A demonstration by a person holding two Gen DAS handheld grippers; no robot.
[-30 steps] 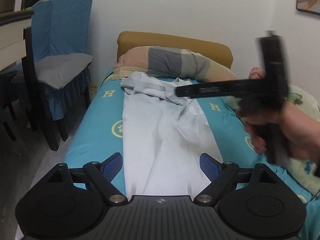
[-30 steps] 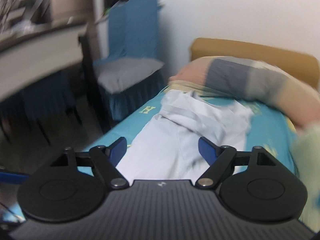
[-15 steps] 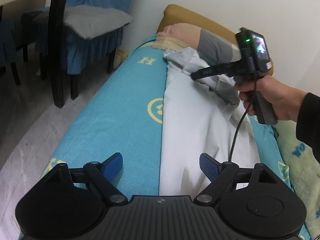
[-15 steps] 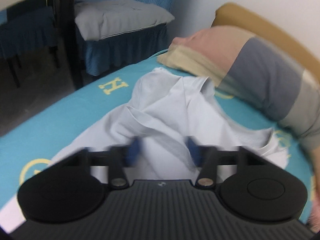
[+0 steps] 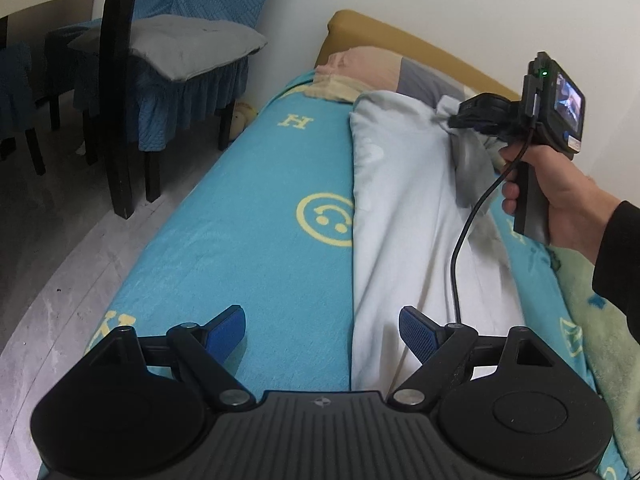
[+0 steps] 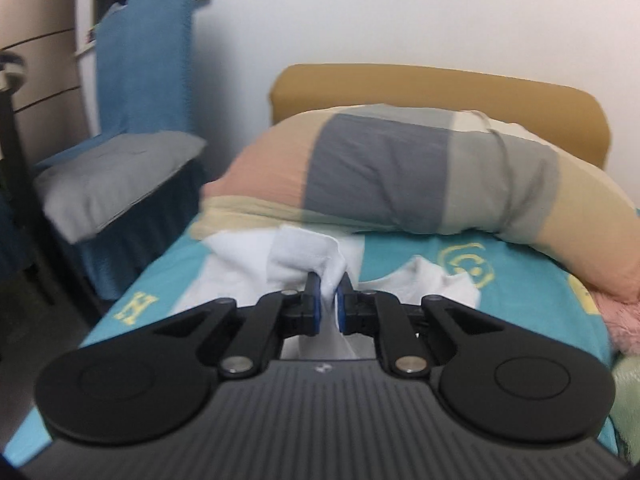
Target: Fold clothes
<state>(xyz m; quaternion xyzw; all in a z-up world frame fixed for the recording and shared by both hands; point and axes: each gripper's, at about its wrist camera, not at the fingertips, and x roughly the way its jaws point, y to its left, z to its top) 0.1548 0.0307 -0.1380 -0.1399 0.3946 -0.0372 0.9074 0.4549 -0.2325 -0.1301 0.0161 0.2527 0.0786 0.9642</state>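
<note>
A bed covered in a turquoise sheet is seen, and on it a pale white garment is laid lengthwise, reaching from the near end up to the patchwork pillow at the headboard. Its far end is bunched and lifted slightly off the sheet.

That far end is gripped by the right tongs: their jaws have just been closing and are now clenched on a pinch of white fabric, which is seen squeezed between the blue pads. The left tongs are held released above the near end, the garment's long edge lying between the spread pads, nothing being pressed.

The step in hand is judged to be the taking hold of the garment for a fold, with one end secured and the other not yet taken. For the next move, the left tongs would need to be lowered onto the near edge and closed, so that the cloth can be carried over evenly without sagging.
</note>
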